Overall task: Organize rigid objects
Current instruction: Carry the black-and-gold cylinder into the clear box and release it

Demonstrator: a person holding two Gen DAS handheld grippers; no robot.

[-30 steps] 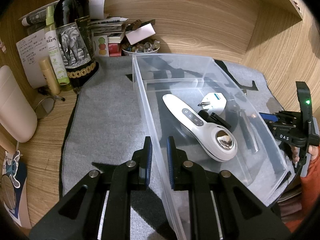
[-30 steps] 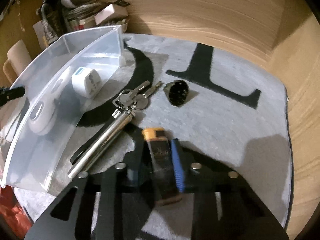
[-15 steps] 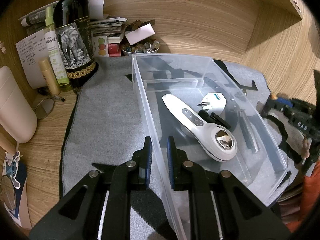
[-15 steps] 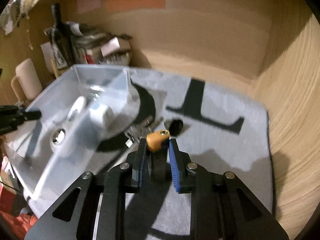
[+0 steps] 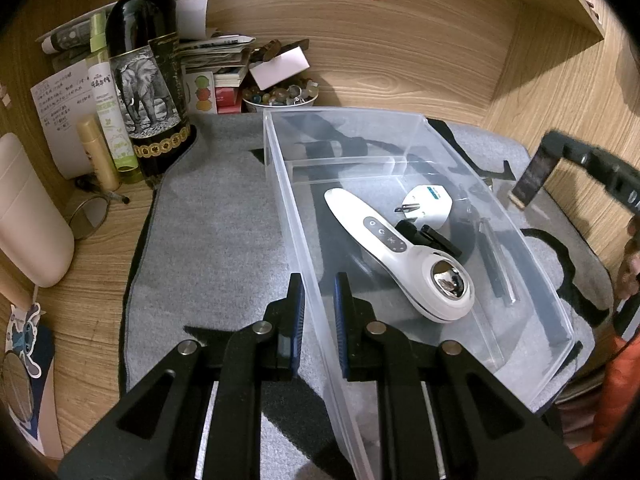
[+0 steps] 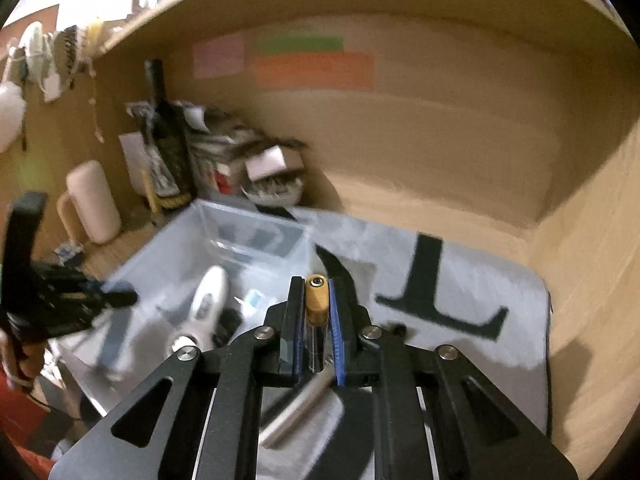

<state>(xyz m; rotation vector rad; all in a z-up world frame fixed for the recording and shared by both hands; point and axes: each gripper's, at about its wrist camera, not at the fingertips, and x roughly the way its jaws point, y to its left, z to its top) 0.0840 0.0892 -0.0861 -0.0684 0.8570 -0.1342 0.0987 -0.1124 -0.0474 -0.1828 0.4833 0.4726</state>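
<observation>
A clear plastic bin (image 5: 436, 148) stands on the grey mat and holds a white handheld device (image 5: 400, 252), a white plug adapter (image 5: 428, 204) and a small black part. My left gripper (image 5: 318, 300) is shut on the bin's near left wall. My right gripper (image 6: 316, 304) is shut on a dark lighter with an orange top (image 6: 316, 296) and holds it in the air, right of the bin (image 6: 248, 236). In the left wrist view the lighter (image 5: 534, 176) hangs beyond the bin's right wall.
A wine bottle (image 5: 148, 80), spray bottles, papers and a bowl of stones (image 5: 280, 96) crowd the back left corner. A metal cylinder (image 6: 296, 412) and a small black object (image 6: 400, 328) lie on the mat (image 6: 480, 280) under my right gripper. Wooden walls close the back and right.
My right gripper closed on the lighter, lifted it off the mat and carried it upward and toward the bin. My left gripper has stayed clamped on the bin wall.
</observation>
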